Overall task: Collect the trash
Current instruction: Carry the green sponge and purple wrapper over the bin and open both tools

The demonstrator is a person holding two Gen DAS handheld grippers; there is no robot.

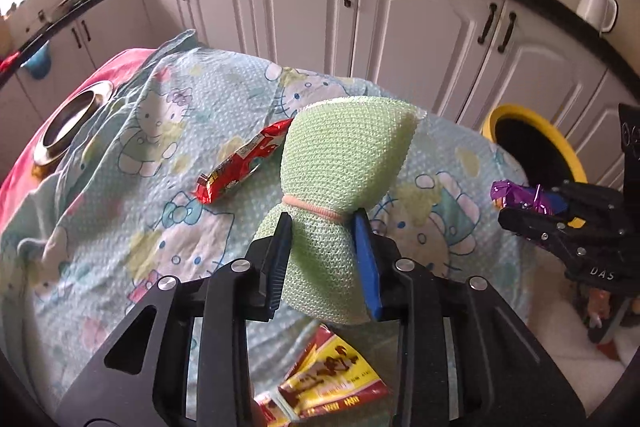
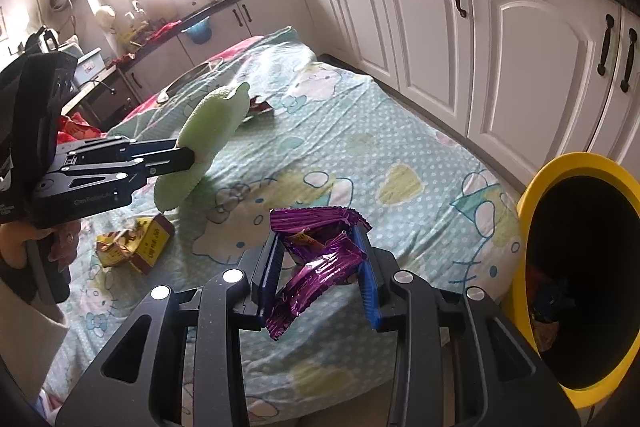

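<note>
Left wrist view: the left gripper holds a pale green mesh cloth cinched by a band, its fingers closed on the narrow waist, raised above the table covered by a cartoon-print cloth. A red snack wrapper lies flat just beyond it, a yellow-and-red packet lies beneath the gripper, and a metal bowl sits at the far left. At right, the right gripper carries a purple wrapper in front of the yellow-rimmed bin. Right wrist view: the right gripper has its fingers closed narrowly on the purple wrapper, a crumpled, glossy foil piece bent between the pads and drooping below them. The yellow-rimmed bin stands just right of the table edge, its dark mouth open, with other litter inside. The step in hand appears to be carrying this wrapper to the bin; the next move calls for swinging right over the opening and spreading the fingers. The left gripper and the yellow-and-red packet show at left.
</note>
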